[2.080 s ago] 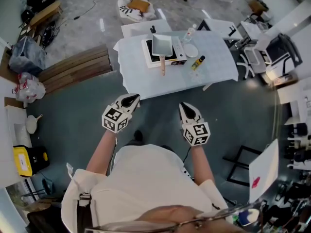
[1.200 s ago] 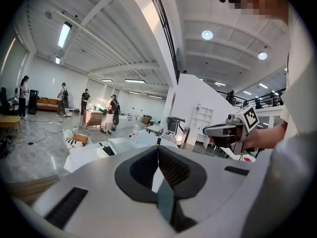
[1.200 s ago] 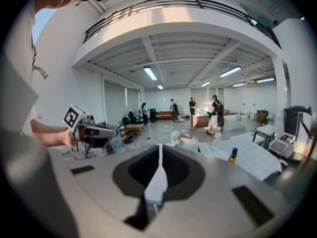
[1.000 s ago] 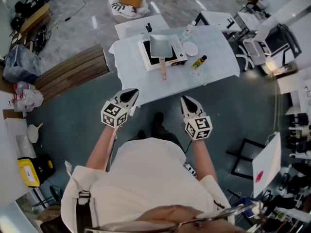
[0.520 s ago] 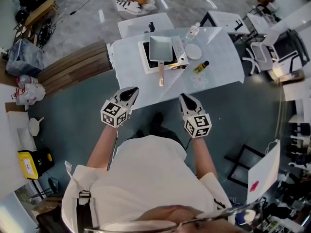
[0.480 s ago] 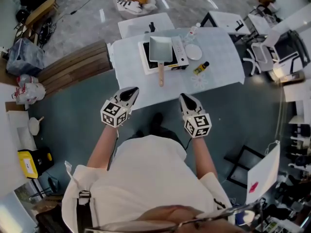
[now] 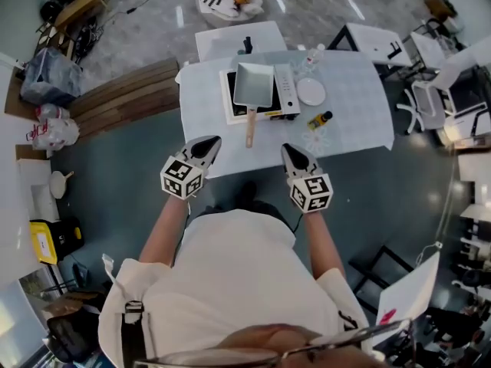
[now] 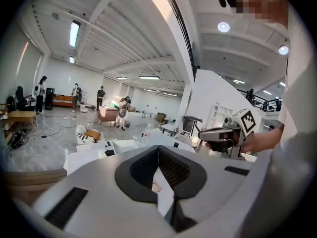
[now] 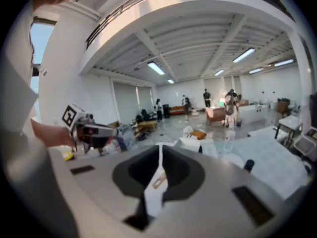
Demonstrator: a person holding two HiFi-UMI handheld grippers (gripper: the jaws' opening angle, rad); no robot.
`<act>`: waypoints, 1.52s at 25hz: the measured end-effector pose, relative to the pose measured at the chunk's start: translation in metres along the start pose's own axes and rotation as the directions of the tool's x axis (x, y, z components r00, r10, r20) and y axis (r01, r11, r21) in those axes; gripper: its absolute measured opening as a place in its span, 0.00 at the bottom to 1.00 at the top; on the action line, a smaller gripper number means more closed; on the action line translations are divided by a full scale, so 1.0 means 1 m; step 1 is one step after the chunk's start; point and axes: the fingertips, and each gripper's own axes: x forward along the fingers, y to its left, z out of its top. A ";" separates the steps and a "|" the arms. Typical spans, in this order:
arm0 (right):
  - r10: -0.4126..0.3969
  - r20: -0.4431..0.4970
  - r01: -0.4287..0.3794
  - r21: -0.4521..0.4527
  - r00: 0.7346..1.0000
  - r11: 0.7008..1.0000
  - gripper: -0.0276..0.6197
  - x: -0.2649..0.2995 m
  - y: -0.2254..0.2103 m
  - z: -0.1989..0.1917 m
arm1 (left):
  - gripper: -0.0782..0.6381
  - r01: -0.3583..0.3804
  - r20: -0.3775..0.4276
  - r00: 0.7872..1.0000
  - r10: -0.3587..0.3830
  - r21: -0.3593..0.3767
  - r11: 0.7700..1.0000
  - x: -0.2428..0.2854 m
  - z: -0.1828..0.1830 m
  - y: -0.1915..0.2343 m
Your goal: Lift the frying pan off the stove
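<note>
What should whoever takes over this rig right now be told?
Left claw: shut, empty.
Right claw: shut, empty.
Both are held out by the near edge of the table, touching nothing on it.
Pan sits on the stove, with its handle pointing toward the person.
Done: nothing; the pan is not yet touched.
Left: reach in, open a claw, grip the handle, lift the pan off the stove.

The frying pan (image 7: 254, 84) sits on the stove (image 7: 283, 90) on the table (image 7: 354, 107), left gripper (image 7: 210, 142) and right gripper (image 7: 288, 152) hovering near its edge.
</note>
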 end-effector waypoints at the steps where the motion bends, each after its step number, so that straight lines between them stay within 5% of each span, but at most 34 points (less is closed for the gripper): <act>1: 0.010 -0.004 -0.010 0.001 1.000 1.000 0.10 0.003 -0.005 0.000 | 0.15 -0.009 -0.001 1.000 0.009 -0.006 1.000 0.004 0.001 0.000; 21: 0.174 -0.097 -0.168 0.071 0.980 0.983 0.10 0.066 -0.040 -0.026 | 0.15 -0.112 -0.050 0.993 0.107 -0.089 0.990 0.065 -0.011 0.031; 38: 0.218 -0.211 -0.164 0.246 0.953 0.955 0.10 0.129 -0.039 -0.080 | 0.15 0.036 -0.198 0.978 -0.070 -0.175 0.984 0.136 -0.075 0.067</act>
